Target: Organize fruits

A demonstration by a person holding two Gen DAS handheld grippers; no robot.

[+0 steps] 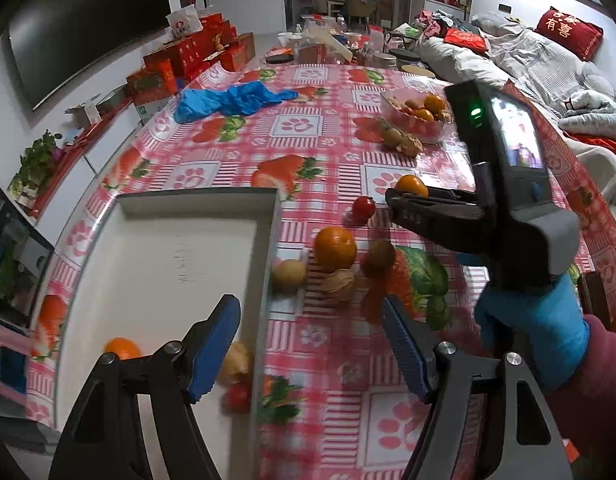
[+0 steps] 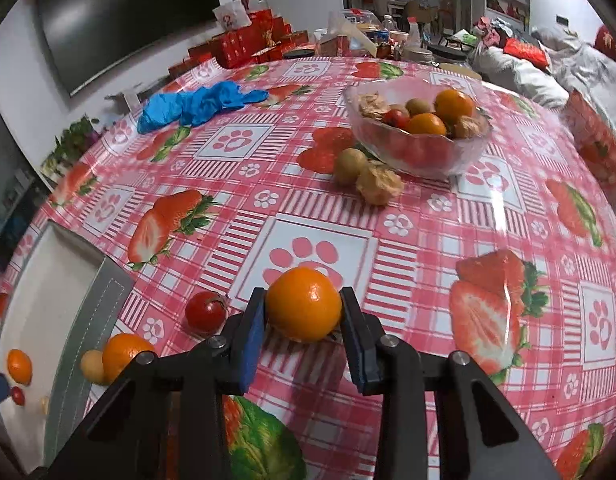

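Observation:
My right gripper (image 2: 304,320) is shut on an orange (image 2: 304,304) that rests on the strawberry tablecloth; both blue pads press its sides. In the left wrist view that gripper (image 1: 403,196) and its orange (image 1: 411,186) are at the right. My left gripper (image 1: 309,312) hangs open over the right wall of the white tray (image 1: 168,260), nothing between its fingers. In the tray lie an orange (image 1: 122,348), a physalis (image 1: 238,362) and a cherry tomato (image 1: 238,396). Loose beside the tray are an orange (image 1: 335,248), a kiwi (image 1: 377,258), a physalis (image 1: 339,284), a pale round fruit (image 1: 288,274) and a tomato (image 1: 363,209).
A glass bowl (image 2: 419,160) with several fruits stands at the far right, a kiwi (image 2: 349,166) and a physalis (image 2: 379,188) in front of it. Blue gloves (image 1: 232,98) lie at the far left. Jars and bottles (image 1: 339,46) crowd the table's far end. A sofa (image 1: 547,64) runs along the right.

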